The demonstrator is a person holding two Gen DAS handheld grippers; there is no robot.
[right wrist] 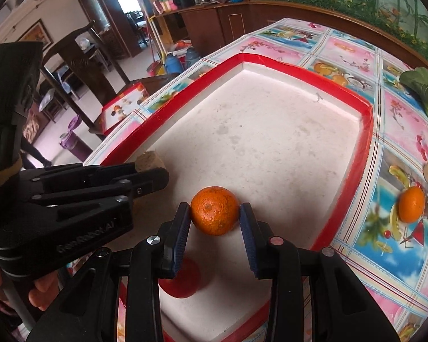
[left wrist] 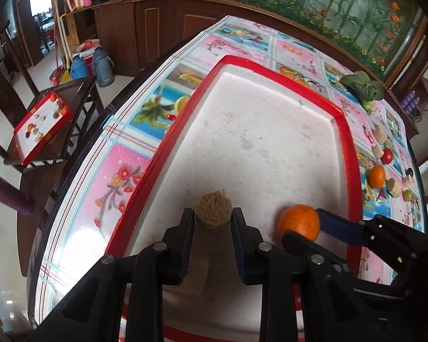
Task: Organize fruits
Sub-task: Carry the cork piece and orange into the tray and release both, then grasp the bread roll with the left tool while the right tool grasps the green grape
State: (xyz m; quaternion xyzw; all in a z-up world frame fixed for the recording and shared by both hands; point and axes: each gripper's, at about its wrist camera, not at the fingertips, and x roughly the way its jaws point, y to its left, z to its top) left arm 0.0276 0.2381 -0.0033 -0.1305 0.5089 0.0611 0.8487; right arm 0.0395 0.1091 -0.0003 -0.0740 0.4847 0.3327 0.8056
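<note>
My left gripper [left wrist: 213, 216] is shut on a tan, rough-skinned fruit [left wrist: 213, 209] and holds it over the near end of the red-rimmed white tray [left wrist: 339, 114]. My right gripper [right wrist: 215, 210] is shut on an orange [right wrist: 214, 210] just above the tray floor [right wrist: 271, 148]. In the left wrist view the orange [left wrist: 300, 221] shows to the right of my left gripper. In the right wrist view the left gripper [right wrist: 157, 175] is at the left, the tan fruit [right wrist: 149, 162] partly hidden behind it. A red fruit [right wrist: 181, 280] lies in the tray under my right gripper.
On the flowered tablecloth right of the tray lie another orange [left wrist: 376, 176], a red fruit [left wrist: 387, 155], several tan pieces [left wrist: 394, 187] and a leafy green vegetable [left wrist: 361, 87]. A second red tray with fruits [left wrist: 42, 125] rests on a chair to the left.
</note>
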